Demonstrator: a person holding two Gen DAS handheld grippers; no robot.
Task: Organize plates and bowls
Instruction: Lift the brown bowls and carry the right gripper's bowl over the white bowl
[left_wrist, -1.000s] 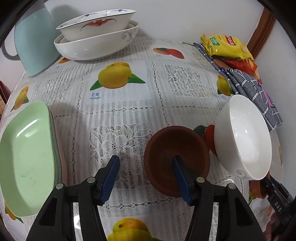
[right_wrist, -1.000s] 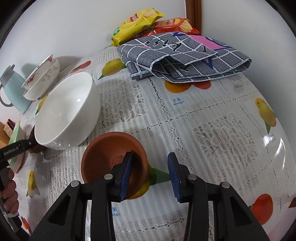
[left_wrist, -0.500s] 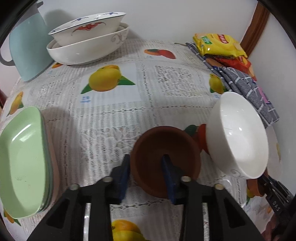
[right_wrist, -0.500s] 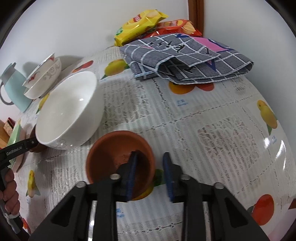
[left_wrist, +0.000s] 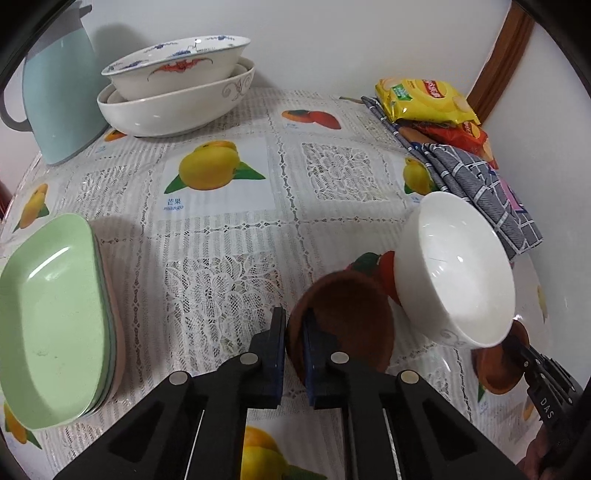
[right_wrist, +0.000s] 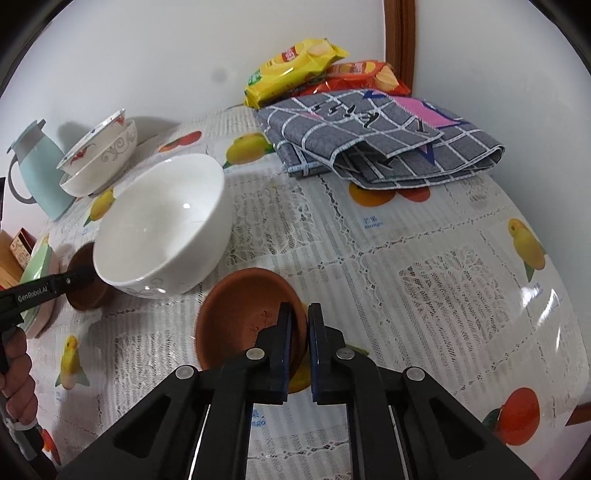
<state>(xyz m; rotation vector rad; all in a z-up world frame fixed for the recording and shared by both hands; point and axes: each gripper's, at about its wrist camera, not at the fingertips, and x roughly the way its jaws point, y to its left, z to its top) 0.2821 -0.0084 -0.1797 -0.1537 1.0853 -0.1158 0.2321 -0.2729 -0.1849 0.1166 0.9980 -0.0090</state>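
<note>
1. The near rim of a dark brown bowl (left_wrist: 347, 325) is being pinched by the left gripper (left_wrist: 294, 343), clamped tight on it.
2. The rim of a terracotta bowl (right_wrist: 243, 325) is being clamped by the right gripper (right_wrist: 300, 339).
3. A white bowl (right_wrist: 162, 225) is being propped, tilted, between both brown bowls on the fruit-print tablecloth (right_wrist: 424, 280).

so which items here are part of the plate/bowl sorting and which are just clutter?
Job items:
- brown bowl in the left gripper
- brown bowl in the right gripper
- white bowl
- two nested patterned bowls
- green plate stack

Lying about:
- blue jug
- snack packets
- folded grey checked cloth
</note>
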